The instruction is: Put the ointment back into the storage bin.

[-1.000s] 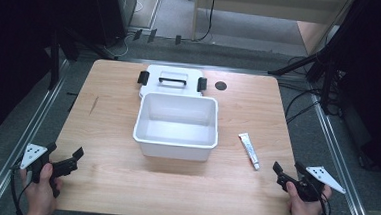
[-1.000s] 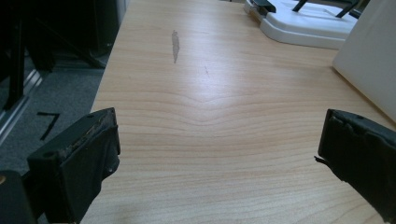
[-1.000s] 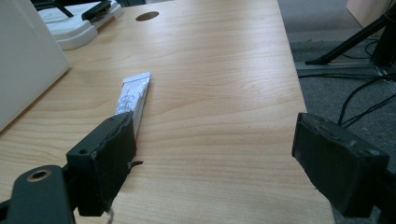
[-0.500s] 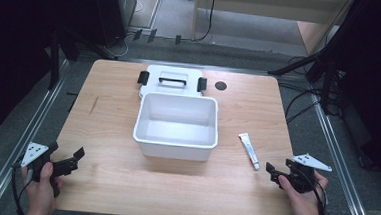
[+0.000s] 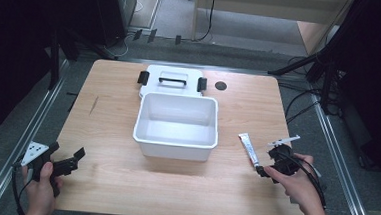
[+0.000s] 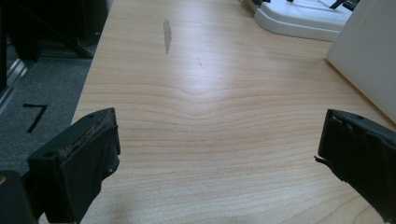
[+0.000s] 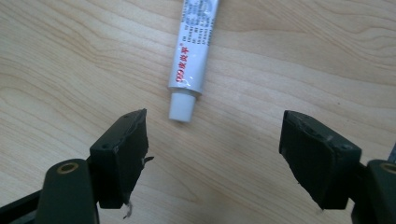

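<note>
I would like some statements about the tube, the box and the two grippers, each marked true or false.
1. The small white tube lies on the table, its cap toward the right gripper. True.
2. The right gripper is shut on the tube. False: its jaws stand open, the tube not between them.
3. The white box holds the tube. False: the box is empty; the tube lies beside it.
4. The lid lies behind the box. True.
5. The left gripper is open above bare wood. True.
</note>
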The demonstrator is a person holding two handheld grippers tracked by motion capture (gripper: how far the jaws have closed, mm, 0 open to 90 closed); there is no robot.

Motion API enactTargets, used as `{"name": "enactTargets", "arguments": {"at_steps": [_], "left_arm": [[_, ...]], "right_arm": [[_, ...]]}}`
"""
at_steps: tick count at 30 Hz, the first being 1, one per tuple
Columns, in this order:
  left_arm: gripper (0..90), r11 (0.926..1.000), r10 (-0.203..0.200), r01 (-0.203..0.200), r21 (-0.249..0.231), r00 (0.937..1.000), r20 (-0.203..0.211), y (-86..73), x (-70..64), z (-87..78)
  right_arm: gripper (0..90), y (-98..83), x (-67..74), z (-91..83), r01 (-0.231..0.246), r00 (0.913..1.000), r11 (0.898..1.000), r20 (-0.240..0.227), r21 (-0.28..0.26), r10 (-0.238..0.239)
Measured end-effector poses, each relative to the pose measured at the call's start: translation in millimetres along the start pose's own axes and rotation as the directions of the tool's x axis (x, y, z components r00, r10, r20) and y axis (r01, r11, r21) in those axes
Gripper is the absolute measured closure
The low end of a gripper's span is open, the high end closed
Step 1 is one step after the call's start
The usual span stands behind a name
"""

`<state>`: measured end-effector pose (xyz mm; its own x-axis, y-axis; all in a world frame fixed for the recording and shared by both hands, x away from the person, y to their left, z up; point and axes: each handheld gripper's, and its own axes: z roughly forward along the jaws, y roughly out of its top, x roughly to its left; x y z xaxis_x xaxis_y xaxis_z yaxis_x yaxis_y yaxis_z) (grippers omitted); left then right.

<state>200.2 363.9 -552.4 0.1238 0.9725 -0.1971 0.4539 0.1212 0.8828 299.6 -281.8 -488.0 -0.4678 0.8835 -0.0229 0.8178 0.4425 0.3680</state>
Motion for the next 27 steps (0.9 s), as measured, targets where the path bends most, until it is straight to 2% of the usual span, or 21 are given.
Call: {"name": "enactTargets", "arguments": {"at_steps": [2,3,4,5,6,7,13,15,16,18,19,21,23,25,27], "left_arm": [[0.0,1.0000,-0.001,0.001,0.002,1.0000,0.001,0.1,0.4,0.0],[0.0,1.0000,-0.001,0.001,0.002,1.0000,0.001,0.1,0.4,0.0],[0.0,1.0000,-0.002,0.002,0.003,1.0000,0.002,0.1,0.7,0.2],[0.0,1.0000,-0.002,0.002,0.003,1.0000,0.002,0.1,0.7,0.2],[0.0,1.0000,-0.002,0.002,0.004,1.0000,0.002,0.2,0.7,0.2],[0.0,1.0000,-0.002,0.002,0.004,1.0000,0.002,0.2,0.7,0.2],[0.0,1.0000,-0.006,0.006,0.007,1.0000,0.002,0.3,0.9,0.3],[0.0,1.0000,-0.007,0.007,0.007,1.0000,0.003,0.3,0.9,0.3],[0.0,0.9999,-0.009,0.009,0.007,0.9999,0.004,0.4,1.1,0.4],[0.0,0.9999,-0.009,0.009,0.008,0.9999,0.007,0.4,1.3,0.6],[0.0,0.9999,-0.010,0.010,0.009,0.9999,0.008,0.4,1.4,0.6],[0.0,0.9999,-0.011,0.011,0.007,0.9999,0.010,0.4,1.4,0.7],[0.0,0.9999,-0.012,0.012,0.009,0.9998,0.013,0.4,1.7,0.6],[0.0,0.9999,-0.013,0.013,0.010,0.9998,0.014,0.5,1.8,0.6],[0.0,0.9999,-0.014,0.014,0.010,0.9998,0.017,0.5,2.1,0.7]], "right_arm": [[23.5,8.1,3.7,1.3,0.011,0.9999,0.999,0.008,0.048,-0.011],[23.5,8.1,3.7,1.3,0.011,0.9999,0.999,0.008,0.048,-0.011],[23.6,15.7,7.0,3.6,0.023,0.9994,0.996,0.022,0.089,-0.026],[23.6,15.7,7.0,3.6,0.023,0.9994,0.996,0.022,0.089,-0.026],[24.5,22.8,9.2,6.5,0.026,0.9992,0.991,0.026,0.130,-0.029],[24.7,25.5,10.0,7.6,0.026,0.9992,0.989,0.027,0.145,-0.030],[41.1,45.1,12.3,16.7,0.014,0.9998,0.966,0.011,0.258,-0.017],[43.7,48.1,12.0,17.7,0.022,0.9996,0.963,0.013,0.267,-0.026],[47.2,54.8,13.8,19.3,0.033,0.9994,0.958,0.000,0.285,-0.035],[48.3,59.2,16.1,21.1,0.047,0.9986,0.955,0.011,0.294,-0.052],[50.6,60.8,17.0,21.8,0.045,0.9987,0.953,0.011,0.300,-0.050],[49.4,64.8,18.0,26.2,0.039,0.9990,0.947,0.008,0.318,-0.043],[56.2,67.8,16.7,29.7,0.038,0.9990,0.947,0.011,0.319,-0.044],[54.7,70.1,16.0,33.6,0.031,0.9993,0.938,0.011,0.345,-0.037],[56.2,72.6,14.6,37.6,0.035,0.9994,0.938,-0.005,0.345,-0.035]]}}
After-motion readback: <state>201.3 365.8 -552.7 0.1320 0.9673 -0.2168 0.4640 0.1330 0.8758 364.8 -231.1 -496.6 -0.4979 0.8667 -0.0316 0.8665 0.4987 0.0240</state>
